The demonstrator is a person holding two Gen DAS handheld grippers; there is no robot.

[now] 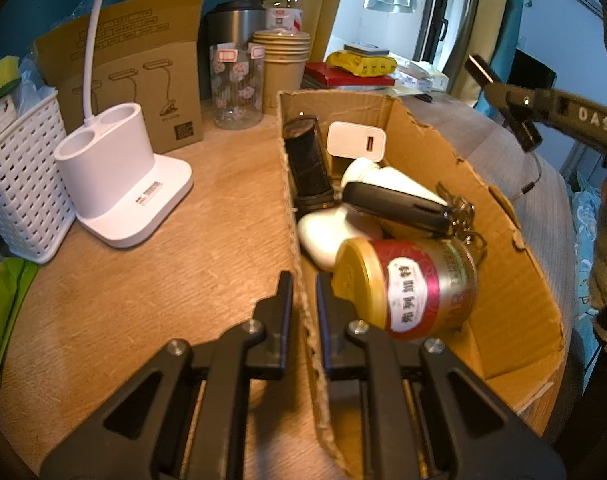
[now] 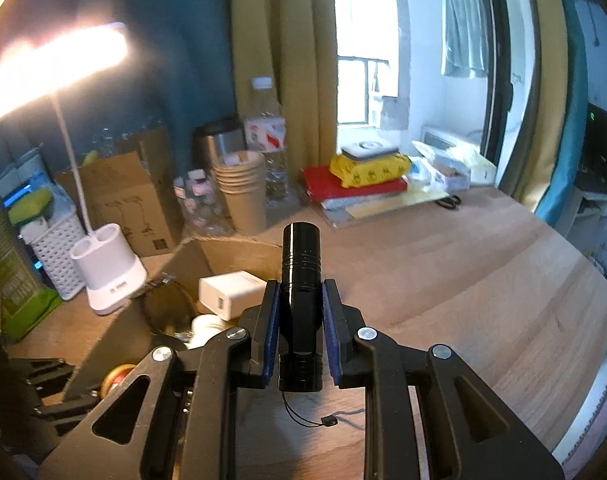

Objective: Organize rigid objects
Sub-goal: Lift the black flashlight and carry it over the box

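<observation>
1. Right gripper: closed on black flashlight, barrel pinched between both blue pads, head poking forward past the fingertips, lanyard dangling below, above the wooden table.
2. Left gripper: narrowly parted, straddling the near wall of the cardboard box, pads close to the cardboard, contact unclear.
3. Inside the box, nearest first: red-and-gold tin on its side, black key fob, white charger.
4. Beyond, left of the box: white lamp base, white basket.
</observation>
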